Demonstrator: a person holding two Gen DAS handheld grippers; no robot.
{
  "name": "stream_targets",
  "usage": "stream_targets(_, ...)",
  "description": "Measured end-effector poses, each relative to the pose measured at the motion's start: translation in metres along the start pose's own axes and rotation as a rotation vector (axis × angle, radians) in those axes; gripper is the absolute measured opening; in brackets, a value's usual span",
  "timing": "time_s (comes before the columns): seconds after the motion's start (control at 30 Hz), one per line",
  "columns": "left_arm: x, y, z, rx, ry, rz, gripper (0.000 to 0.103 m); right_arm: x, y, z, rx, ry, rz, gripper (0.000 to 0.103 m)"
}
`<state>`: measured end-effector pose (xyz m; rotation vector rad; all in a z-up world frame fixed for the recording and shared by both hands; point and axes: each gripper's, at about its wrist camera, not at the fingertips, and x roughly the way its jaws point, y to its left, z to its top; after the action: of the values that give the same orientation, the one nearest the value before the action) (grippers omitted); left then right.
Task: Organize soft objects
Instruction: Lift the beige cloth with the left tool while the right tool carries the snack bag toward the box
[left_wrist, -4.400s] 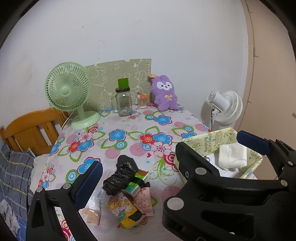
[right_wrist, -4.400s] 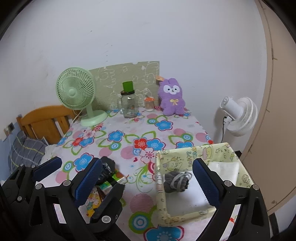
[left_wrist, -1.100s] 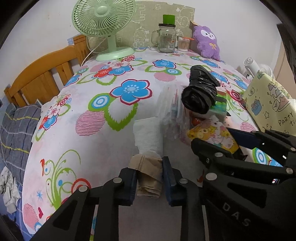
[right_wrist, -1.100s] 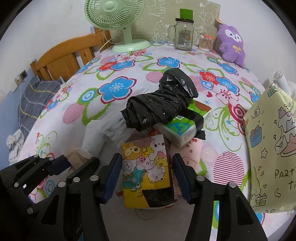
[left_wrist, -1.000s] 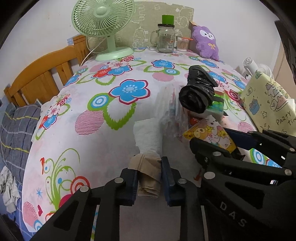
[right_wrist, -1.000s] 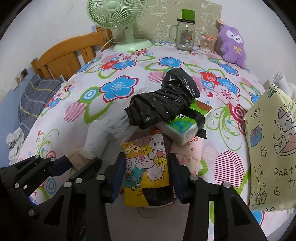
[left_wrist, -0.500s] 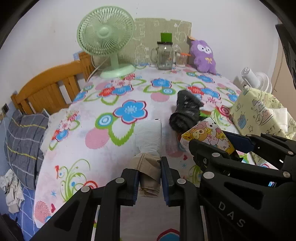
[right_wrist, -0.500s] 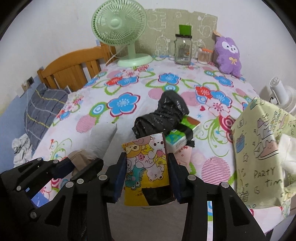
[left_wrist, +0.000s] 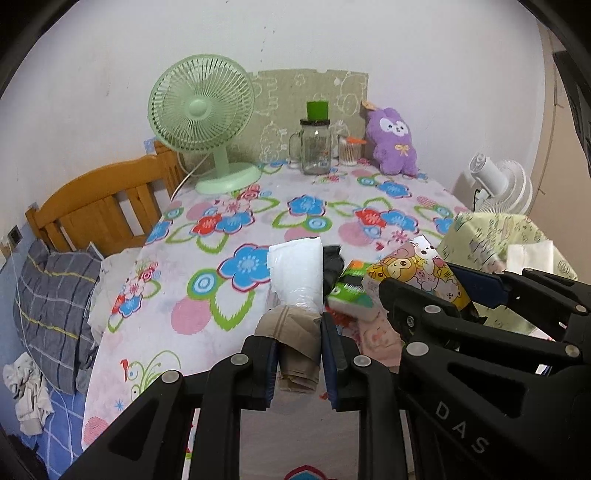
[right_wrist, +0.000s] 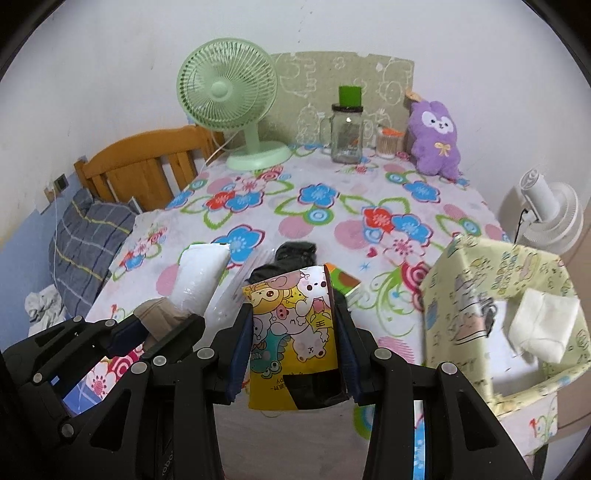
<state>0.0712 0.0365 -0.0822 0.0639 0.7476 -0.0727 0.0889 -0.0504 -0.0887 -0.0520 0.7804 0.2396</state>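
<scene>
At lower centre of the right wrist view, the right gripper (right_wrist: 293, 334) is clamped on a yellow cartoon-print packet (right_wrist: 291, 332), held upright clear of the table. At lower centre of the left wrist view, the left gripper (left_wrist: 299, 354) is clamped on the tan end of a clear-wrapped white roll (left_wrist: 295, 275), which points up and away from the fingers.

Progress, as judged from these views: two soft items are lifted but not yet deposited. The yellow patterned fabric bin (right_wrist: 495, 269), at right of the right wrist view, already contains a folded white cloth (right_wrist: 543, 328); other contents cannot be made out. A black bag bundle (right_wrist: 295, 253) and a green tissue pack (left_wrist: 349, 288) rest on the floral tablecloth (right_wrist: 332, 206) just behind the held items, with a pink packet (left_wrist: 376, 334) beside them. These appear to remain to be sorted.

Surroundings: a green desk fan (right_wrist: 232, 96), a glass jar with green lid (right_wrist: 347, 129) and a purple plush toy (right_wrist: 436, 138) stand at the far table edge, well apart from the work area. The near bin wall lies between the right gripper and the bin interior; the packet must pass over it.
</scene>
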Motion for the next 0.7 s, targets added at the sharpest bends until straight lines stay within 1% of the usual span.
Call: stream_targets(0.7,-0.039,-0.041,0.045,0.044,-0.108,-0.03,0.019,-0.06,-0.039,0.032,0.029,-0.111,-0.048,0.046)
